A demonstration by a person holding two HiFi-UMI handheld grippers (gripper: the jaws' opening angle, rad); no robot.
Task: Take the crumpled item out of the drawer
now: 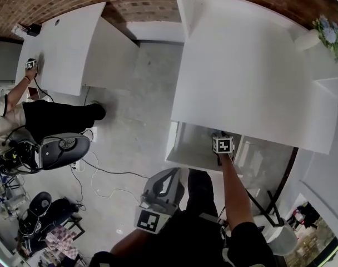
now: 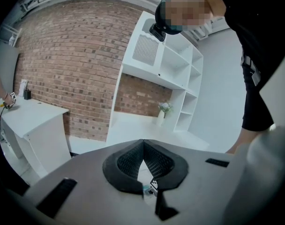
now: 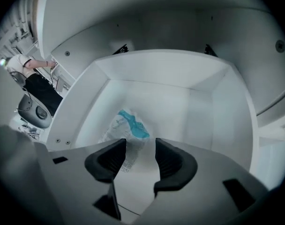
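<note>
— Right gripper (image 3: 140, 149), jaws wide and empty, points down into the open drawer (image 3: 217, 111). Why?
— Crumpled item (image 3: 127, 125) lies on its floor, centre frame, just beyond the tips, ready for grabbing. Left gripper (image 2: 142, 143) hangs closed, empty.

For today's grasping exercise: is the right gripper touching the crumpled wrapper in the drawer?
Cannot tell. Right gripper view: the open right gripper overlaps the crumpled wrapper, hiding any gap.

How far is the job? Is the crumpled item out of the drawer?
Done: the drawer stands open. In hand: the right gripper, jaws apart, points down at the crumpled wrapper on the drawer floor, not gripping it. Still to do: grip it, lift it out. The left gripper is shut, empty.
</note>
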